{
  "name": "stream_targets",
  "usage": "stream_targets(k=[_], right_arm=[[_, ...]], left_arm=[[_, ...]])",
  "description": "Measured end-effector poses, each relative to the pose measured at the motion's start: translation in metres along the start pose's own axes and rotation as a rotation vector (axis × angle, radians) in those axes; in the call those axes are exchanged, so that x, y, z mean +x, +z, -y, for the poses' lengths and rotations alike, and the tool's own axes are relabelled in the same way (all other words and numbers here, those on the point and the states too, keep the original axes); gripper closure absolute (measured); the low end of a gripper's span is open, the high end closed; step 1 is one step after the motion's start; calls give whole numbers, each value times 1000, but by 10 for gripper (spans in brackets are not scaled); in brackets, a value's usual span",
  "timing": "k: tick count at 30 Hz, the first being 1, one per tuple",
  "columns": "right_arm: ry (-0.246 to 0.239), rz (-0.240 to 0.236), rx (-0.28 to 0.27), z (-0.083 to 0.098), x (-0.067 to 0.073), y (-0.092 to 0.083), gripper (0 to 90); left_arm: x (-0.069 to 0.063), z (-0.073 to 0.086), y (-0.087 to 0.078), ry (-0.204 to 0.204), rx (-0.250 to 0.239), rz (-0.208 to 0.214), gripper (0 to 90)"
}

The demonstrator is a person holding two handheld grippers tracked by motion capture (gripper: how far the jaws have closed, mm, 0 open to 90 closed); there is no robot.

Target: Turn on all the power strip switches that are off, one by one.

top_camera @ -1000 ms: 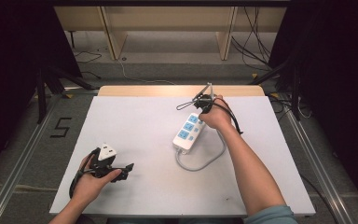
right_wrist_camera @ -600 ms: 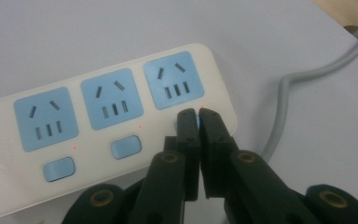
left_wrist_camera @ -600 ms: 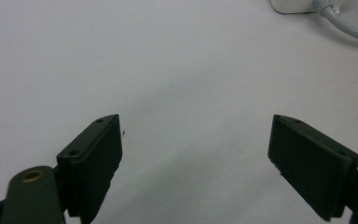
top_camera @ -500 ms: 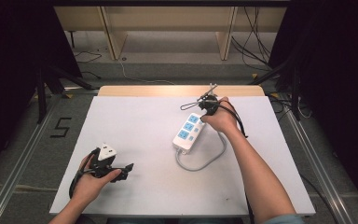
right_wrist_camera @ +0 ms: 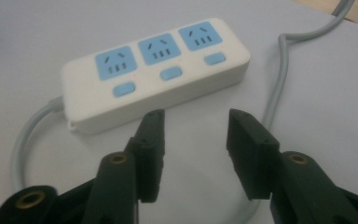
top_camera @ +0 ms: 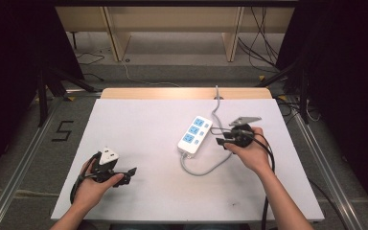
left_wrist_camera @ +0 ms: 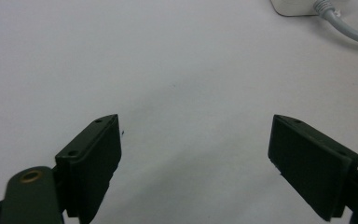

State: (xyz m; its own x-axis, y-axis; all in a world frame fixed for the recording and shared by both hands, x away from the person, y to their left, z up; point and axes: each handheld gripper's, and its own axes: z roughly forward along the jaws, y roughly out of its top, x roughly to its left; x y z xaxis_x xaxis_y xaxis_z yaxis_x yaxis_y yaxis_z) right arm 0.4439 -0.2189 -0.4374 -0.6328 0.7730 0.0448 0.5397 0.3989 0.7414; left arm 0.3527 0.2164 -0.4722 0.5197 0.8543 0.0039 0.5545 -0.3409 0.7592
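A white power strip (top_camera: pixel 195 134) with three blue sockets lies right of the table's middle. Its grey cable (top_camera: pixel 206 170) loops near the front end, and another stretch runs past the far end toward the table's back edge. My right gripper (top_camera: pixel 224 137) sits just right of the strip, open and holding nothing. In the right gripper view the strip (right_wrist_camera: pixel 156 70) lies just beyond the open right gripper (right_wrist_camera: pixel 195 122), with the cable (right_wrist_camera: pixel 279 88) curving to the right. My left gripper (top_camera: pixel 127 173) rests at the front left, open wide over bare table (left_wrist_camera: pixel 196 154).
The white table top (top_camera: pixel 139 124) has a wooden strip (top_camera: pixel 182 93) along its far edge. A corner of the power strip (left_wrist_camera: pixel 291 5) and its cable (left_wrist_camera: pixel 349 30) show far off in the left gripper view. Floor cables and a shelf frame lie beyond the table.
My right gripper has drawn back from the strip's far end, moving nearer and to the right. The left gripper and the strip have stayed put.
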Motion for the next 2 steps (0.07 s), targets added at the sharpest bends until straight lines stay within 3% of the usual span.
stream_targets(k=[2], right_arm=[[3, -13, -66, 19, 4, -14, 514]], left_arm=[[0, 0, 0, 0, -1, -1, 171]])
